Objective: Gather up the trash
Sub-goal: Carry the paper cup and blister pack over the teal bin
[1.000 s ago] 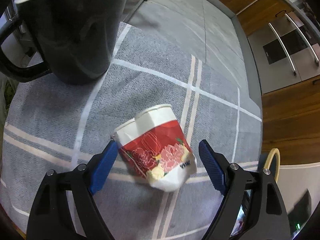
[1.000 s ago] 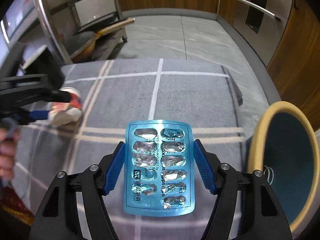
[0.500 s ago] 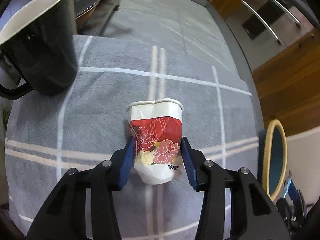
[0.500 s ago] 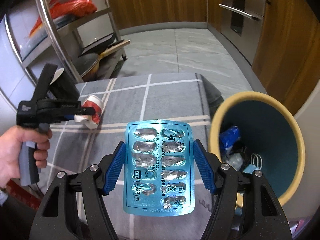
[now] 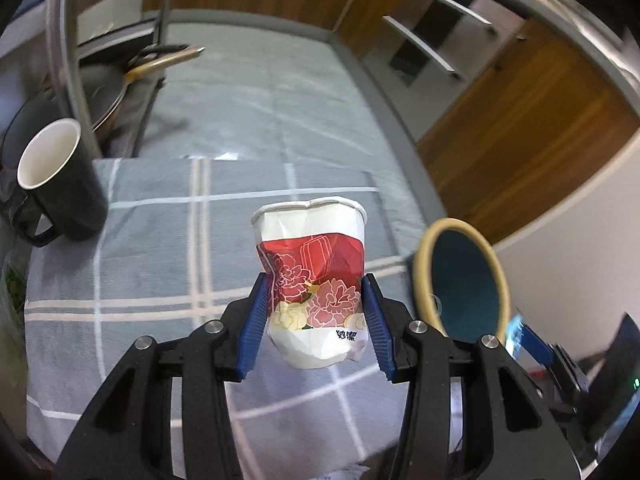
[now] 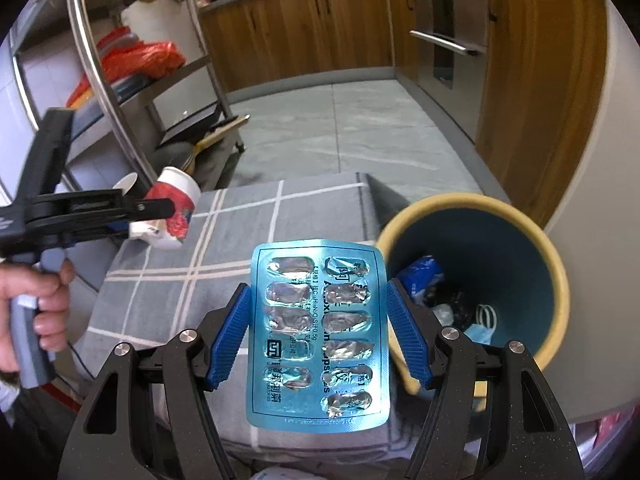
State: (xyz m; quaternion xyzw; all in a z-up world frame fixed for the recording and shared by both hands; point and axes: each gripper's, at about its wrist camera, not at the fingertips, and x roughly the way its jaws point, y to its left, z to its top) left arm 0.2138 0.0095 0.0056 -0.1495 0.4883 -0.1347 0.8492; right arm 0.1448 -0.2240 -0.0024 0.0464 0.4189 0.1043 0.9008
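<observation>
My left gripper (image 5: pixel 314 316) is shut on a crumpled red-and-white paper cup (image 5: pixel 314 276) and holds it in the air above the grey checked tablecloth (image 5: pixel 140 272). The cup also shows in the right wrist view (image 6: pixel 170 210), held left of the bin. My right gripper (image 6: pixel 318 340) is shut on an empty blue blister pack (image 6: pixel 318 340), held above the table's edge just left of the bin. The yellow-rimmed teal trash bin (image 6: pixel 528 248) stands at the right and holds several bits of trash. It also shows in the left wrist view (image 5: pixel 464 280), right of the cup.
A black mug (image 5: pixel 60 184) with a white inside stands at the cloth's far left. A metal rack (image 6: pixel 104 80) with pans and red bags stands behind the table. Wooden cabinets (image 6: pixel 320 24) and grey floor tiles (image 6: pixel 340 132) lie beyond.
My left gripper closed on the paper cup and lifted it off the cloth. My right gripper rose with the blister pack and the bin came into full view.
</observation>
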